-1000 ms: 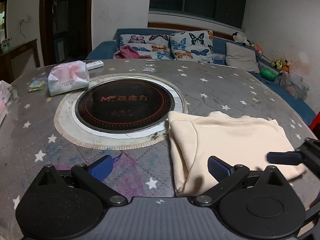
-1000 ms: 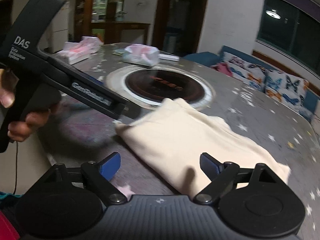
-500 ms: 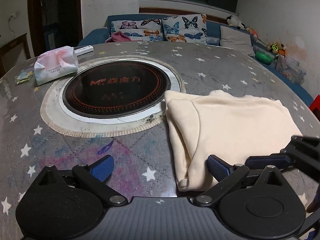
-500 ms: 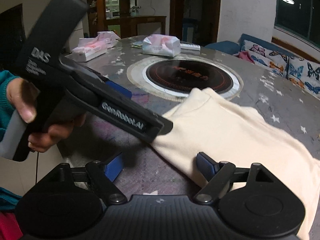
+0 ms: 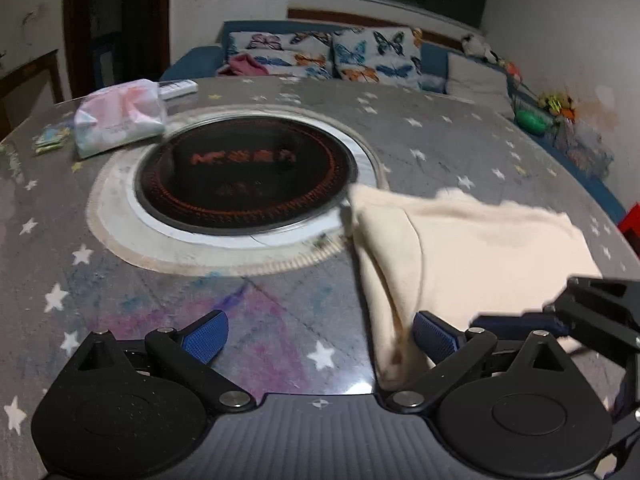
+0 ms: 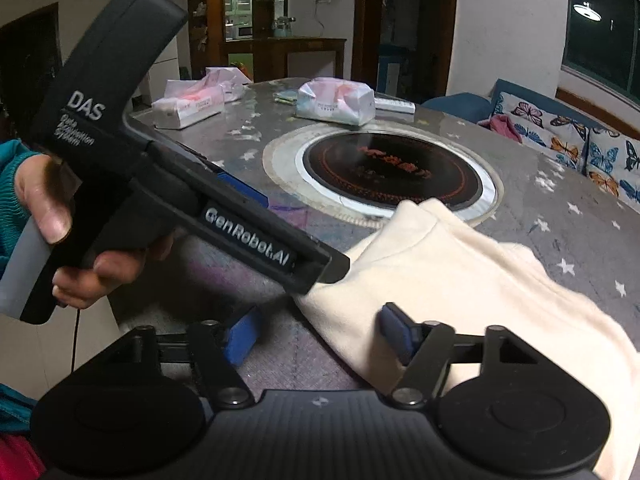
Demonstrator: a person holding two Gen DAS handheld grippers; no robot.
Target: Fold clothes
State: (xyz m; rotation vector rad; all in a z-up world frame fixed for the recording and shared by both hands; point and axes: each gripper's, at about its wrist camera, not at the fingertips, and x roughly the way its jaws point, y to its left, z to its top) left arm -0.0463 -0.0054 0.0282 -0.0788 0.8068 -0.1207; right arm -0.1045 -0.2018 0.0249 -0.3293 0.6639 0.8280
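A cream garment (image 5: 472, 256) lies folded flat on the star-patterned table (image 5: 120, 280), just right of the round cooktop. My left gripper (image 5: 320, 336) is open and wide. Its right pad (image 5: 434, 336) sits over the garment's near-left edge, its left pad over bare table. In the right wrist view the garment (image 6: 460, 280) spreads to the right. My right gripper (image 6: 318, 334) is closing, with the near corner of the cloth between its pads, which do not pinch it. A hand (image 6: 52, 208) holds the left gripper's black housing (image 6: 224, 216) just above that corner.
A black round cooktop (image 5: 244, 176) is set into the table's middle. Tissue packs (image 6: 336, 100) (image 6: 188, 104) and a remote (image 5: 178, 88) lie on the far side. A sofa with butterfly cushions (image 5: 376, 56) stands behind. The table's near edge (image 6: 116, 320) is close to the right gripper.
Both grippers have edged down toward the garment's near edge. The right gripper's jaws have narrowed around the cloth corner. The left gripper has stayed open.
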